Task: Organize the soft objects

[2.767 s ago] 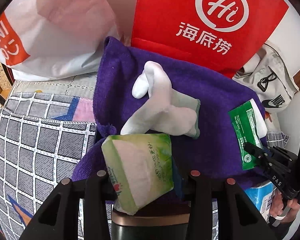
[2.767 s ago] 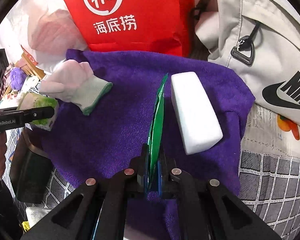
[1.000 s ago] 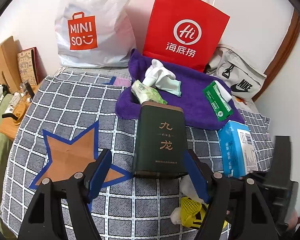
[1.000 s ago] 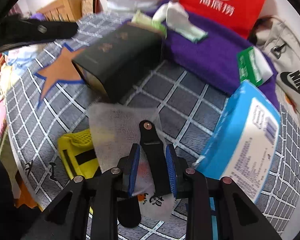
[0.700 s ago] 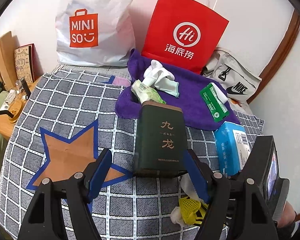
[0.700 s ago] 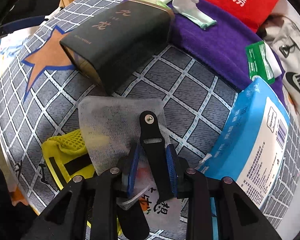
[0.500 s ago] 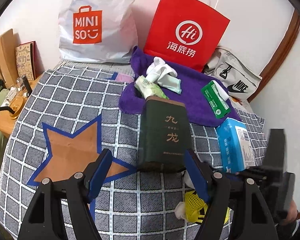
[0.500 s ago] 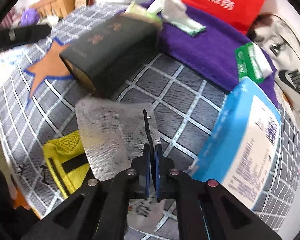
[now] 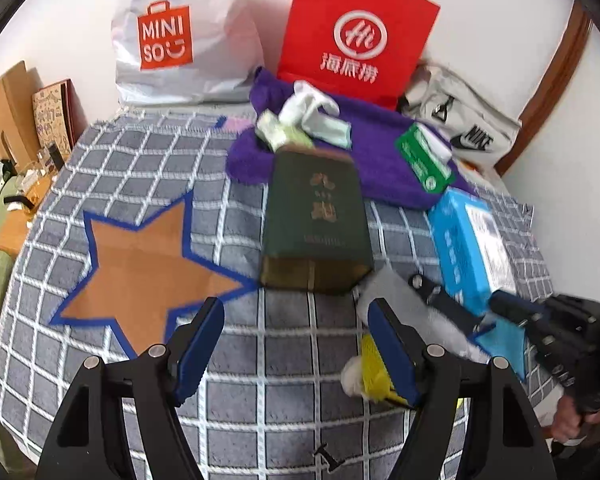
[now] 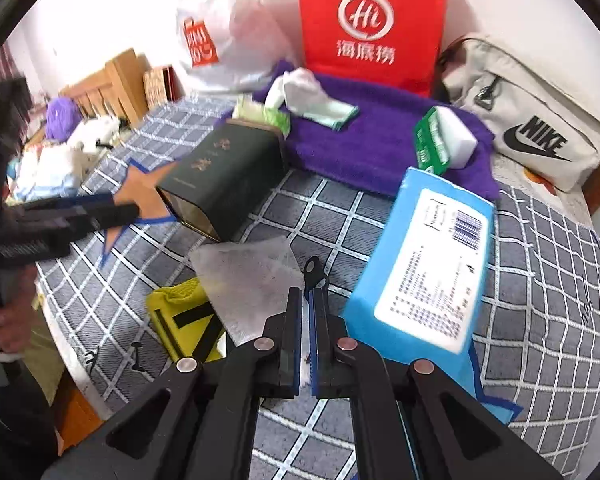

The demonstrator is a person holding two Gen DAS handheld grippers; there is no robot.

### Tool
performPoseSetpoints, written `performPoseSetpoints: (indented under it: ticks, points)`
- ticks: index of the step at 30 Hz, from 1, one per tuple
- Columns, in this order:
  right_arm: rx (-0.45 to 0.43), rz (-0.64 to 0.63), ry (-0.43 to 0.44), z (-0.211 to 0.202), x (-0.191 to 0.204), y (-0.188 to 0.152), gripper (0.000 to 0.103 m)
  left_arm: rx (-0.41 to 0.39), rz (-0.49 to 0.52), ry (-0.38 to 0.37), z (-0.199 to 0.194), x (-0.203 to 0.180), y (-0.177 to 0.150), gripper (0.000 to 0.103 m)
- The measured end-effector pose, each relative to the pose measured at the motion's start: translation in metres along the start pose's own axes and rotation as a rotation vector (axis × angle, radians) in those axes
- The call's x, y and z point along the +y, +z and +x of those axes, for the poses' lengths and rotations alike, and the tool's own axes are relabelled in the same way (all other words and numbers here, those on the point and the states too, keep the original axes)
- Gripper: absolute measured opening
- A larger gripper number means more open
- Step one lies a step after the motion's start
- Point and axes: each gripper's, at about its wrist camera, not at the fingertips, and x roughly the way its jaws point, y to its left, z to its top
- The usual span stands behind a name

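Mesh pouch [image 10: 256, 292] pinched by its black strap [image 10: 313, 270] in the closed right gripper [image 10: 308, 312], lifted off the checked cloth [image 10: 332, 216], probably bound for the far purple towel [image 10: 372, 148]. Left gripper [image 9: 296, 344] spread wide, empty, near the dark tin [image 9: 316, 220].

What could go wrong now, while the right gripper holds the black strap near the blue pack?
1. The right gripper is shut only on the thin black strap; the gauzy white pouch could swing or slip loose.
2. The pouch overlaps the yellow mesh item, so lifting may drag that along.
3. The blue tissue pack lies close beside and could be knocked.
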Motion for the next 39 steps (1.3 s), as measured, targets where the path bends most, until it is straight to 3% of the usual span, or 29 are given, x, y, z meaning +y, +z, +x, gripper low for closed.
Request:
performPoseSetpoints:
  ticks: [7,14,18,24,26,29,36,39]
  points:
    - [-0.049,0.062,0.023,-0.020,-0.023,-0.029,0.003,0.050,0.029,0.057,0.011,-0.001,-0.036,0.073]
    - [-0.022,0.072,0.043,-0.004,-0.026,-0.044,0.005,0.084,0.088,0.039,0.021,-0.010,-0.063,0.073]
    - [-0.007,0.120,0.093,0.008,-0.029,-0.046,0.017,0.087,0.121,0.026,0.025,-0.013,-0.070,0.073]
    - [0.007,0.215,0.131,0.028,-0.034,-0.039,0.023,0.071,0.148,0.019,0.028,-0.013,-0.073,0.073]
    - [0.015,0.242,0.146,0.034,-0.035,-0.037,0.022,0.062,0.160,0.008,0.029,-0.014,-0.073,0.073]
    - [0.016,0.262,0.164,0.042,-0.033,-0.037,0.005,0.051,0.191,0.016,0.032,-0.017,-0.074,0.073]
    - [-0.032,0.206,0.145,0.021,-0.031,-0.047,0.003,0.019,0.272,-0.018,0.040,-0.036,-0.071,0.073]
    - [-0.044,0.185,0.128,0.003,-0.036,-0.058,0.003,-0.002,0.323,0.010,0.048,-0.049,-0.070,0.073]
